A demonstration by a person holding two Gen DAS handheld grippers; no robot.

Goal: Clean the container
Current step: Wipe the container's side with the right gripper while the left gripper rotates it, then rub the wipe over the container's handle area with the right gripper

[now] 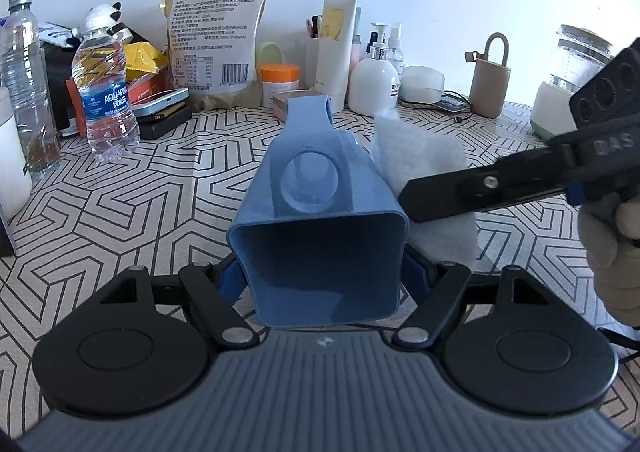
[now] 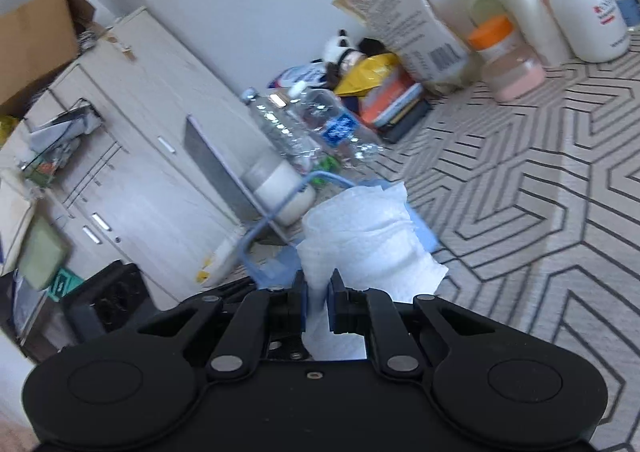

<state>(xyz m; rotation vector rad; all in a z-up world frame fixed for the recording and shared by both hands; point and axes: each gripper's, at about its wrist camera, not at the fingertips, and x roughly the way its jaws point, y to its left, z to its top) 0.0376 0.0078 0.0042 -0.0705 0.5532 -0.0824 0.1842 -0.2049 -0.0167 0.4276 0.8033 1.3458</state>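
Observation:
A blue square plastic container (image 1: 316, 212) lies tilted with its open mouth toward the left wrist camera and a round recess on its upper face. My left gripper (image 1: 322, 280) is shut on it, with a blue pad pressing on each side wall. My right gripper (image 2: 318, 300) is shut on a folded white cloth (image 2: 368, 236). In the left wrist view that gripper (image 1: 420, 196) comes in from the right and holds the white cloth (image 1: 420, 156) against the container's right outer wall. From the right wrist, only the container's blue rim (image 2: 280, 208) shows behind the cloth.
The table has a patterned cloth (image 1: 140, 204). Along the wall stand two water bottles (image 1: 106, 92), a large food bag (image 1: 216, 32), an orange-lidded jar (image 1: 280, 84), a white pump bottle (image 1: 374, 84), a beige holder (image 1: 490, 88) and a kettle (image 1: 572, 80). A gloved hand (image 1: 612, 252) grips the right tool.

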